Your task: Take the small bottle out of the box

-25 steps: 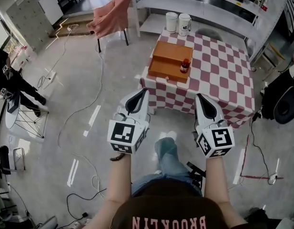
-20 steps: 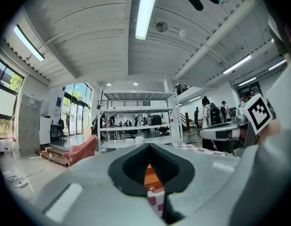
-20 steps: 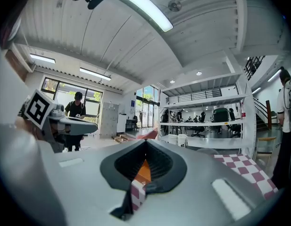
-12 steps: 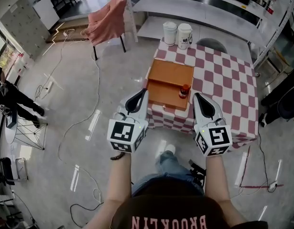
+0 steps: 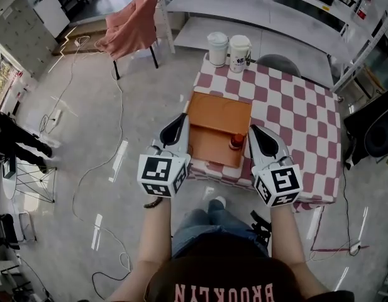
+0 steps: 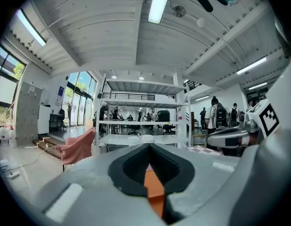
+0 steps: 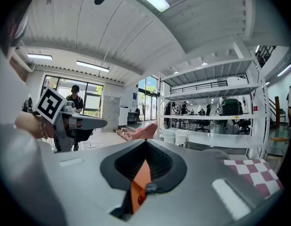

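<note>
Closer in: the orange box (image 5: 217,119) now lies between both grippers, where a second ago it lay well ahead of them.

Under the box, the checked table (image 5: 294,106) is cut off at its near edge by the grippers. The left gripper (image 5: 180,119) hangs at the box's left side and the right gripper (image 5: 253,131) at its right, each with jaws together on nothing. The small bottle (image 5: 235,142) stands in the box's near right corner. Only the head view shows it whole. The right gripper view catches a red sliver below the jaw tips, and the left gripper view only the box's orange.
</note>
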A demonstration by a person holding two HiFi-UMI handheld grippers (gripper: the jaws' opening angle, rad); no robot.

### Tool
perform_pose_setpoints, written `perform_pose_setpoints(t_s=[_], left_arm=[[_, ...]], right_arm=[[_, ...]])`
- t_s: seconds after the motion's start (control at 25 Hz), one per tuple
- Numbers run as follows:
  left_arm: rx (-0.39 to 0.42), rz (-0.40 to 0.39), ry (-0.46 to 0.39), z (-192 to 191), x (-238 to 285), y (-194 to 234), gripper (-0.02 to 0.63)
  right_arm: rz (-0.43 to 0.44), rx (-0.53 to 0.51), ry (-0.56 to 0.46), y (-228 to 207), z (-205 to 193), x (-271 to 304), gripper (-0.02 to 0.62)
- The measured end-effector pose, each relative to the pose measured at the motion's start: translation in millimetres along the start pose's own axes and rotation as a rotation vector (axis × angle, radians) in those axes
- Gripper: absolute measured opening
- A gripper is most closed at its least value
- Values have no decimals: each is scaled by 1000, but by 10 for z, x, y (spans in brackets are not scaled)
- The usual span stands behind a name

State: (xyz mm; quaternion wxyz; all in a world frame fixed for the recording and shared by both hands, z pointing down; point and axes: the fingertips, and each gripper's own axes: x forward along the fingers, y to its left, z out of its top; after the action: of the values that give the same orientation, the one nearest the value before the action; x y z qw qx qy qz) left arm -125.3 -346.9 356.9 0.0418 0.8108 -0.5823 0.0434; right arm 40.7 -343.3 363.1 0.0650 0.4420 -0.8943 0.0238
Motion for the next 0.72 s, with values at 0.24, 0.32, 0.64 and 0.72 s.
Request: perform_pose_setpoints(t_s=[0.24, 0.32, 0.64, 0.72], left_arm=[[-4, -10, 35, -146, 239, 41, -2], [2, -27, 54, -203, 291, 22, -2], [2, -82, 109, -437, 390, 31, -2], [0, -90, 125, -514, 405, 58, -2]], right_arm=[[-1, 38, 15, -142, -181, 146, 45], [0, 46, 39, -150, -283, 188, 110], [-43, 100, 138, -137, -749, 287, 184], [-54, 110, 161, -115, -880, 317, 186]])
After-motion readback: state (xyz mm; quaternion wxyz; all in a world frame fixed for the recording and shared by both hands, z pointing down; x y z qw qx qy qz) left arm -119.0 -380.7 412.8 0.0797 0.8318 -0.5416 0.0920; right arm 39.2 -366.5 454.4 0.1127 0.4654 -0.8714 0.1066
